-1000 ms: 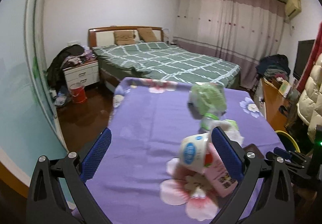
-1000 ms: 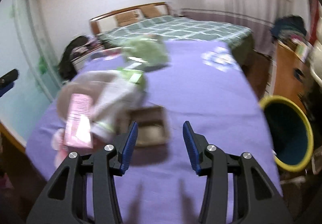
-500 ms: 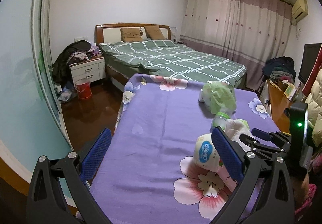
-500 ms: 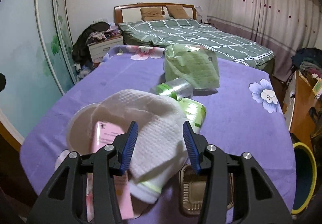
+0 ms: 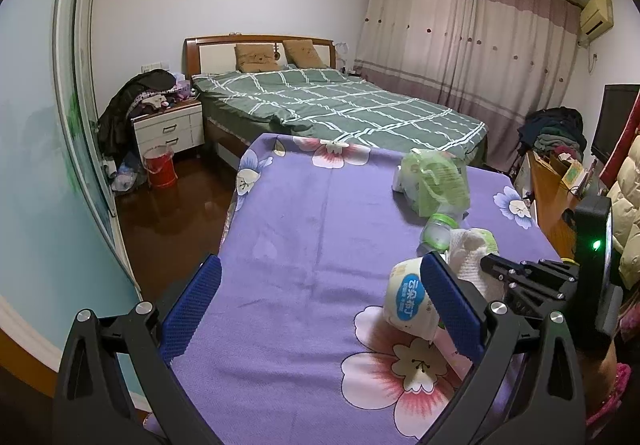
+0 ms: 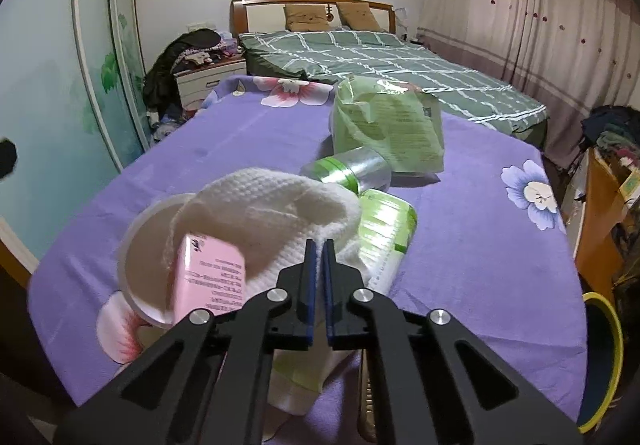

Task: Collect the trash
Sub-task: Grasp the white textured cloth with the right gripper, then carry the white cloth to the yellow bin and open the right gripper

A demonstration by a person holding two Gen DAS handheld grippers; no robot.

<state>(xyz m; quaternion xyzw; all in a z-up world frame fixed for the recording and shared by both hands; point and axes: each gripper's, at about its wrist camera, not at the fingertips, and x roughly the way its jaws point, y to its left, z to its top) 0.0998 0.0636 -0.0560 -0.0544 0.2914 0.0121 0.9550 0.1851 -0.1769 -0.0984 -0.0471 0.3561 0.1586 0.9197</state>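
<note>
Trash lies piled on a purple flowered table (image 6: 472,213). In the right wrist view a white waffle cloth (image 6: 272,213) drapes over a pink carton (image 6: 212,277) and a white cup (image 6: 140,257), beside a green-banded bottle (image 6: 348,167), a green pack (image 6: 384,229) and a green plastic bag (image 6: 388,125). My right gripper (image 6: 317,249) is shut on the cloth's near edge. My left gripper (image 5: 320,285) is open and empty above the table, its right finger next to the white cup (image 5: 408,301). The cloth (image 5: 470,253), bottle (image 5: 438,233) and bag (image 5: 434,181) show there too.
A yellow-rimmed bin (image 6: 604,361) stands on the floor at the table's right. A green plaid bed (image 5: 340,105) lies beyond the table, with a nightstand (image 5: 168,129) and a red bucket (image 5: 160,167) to the left. A wooden desk (image 5: 556,197) lines the right.
My right gripper swung from the foil tray toward the pile, then closed from open onto the white cloth. My left gripper stayed open and drew back slightly.
</note>
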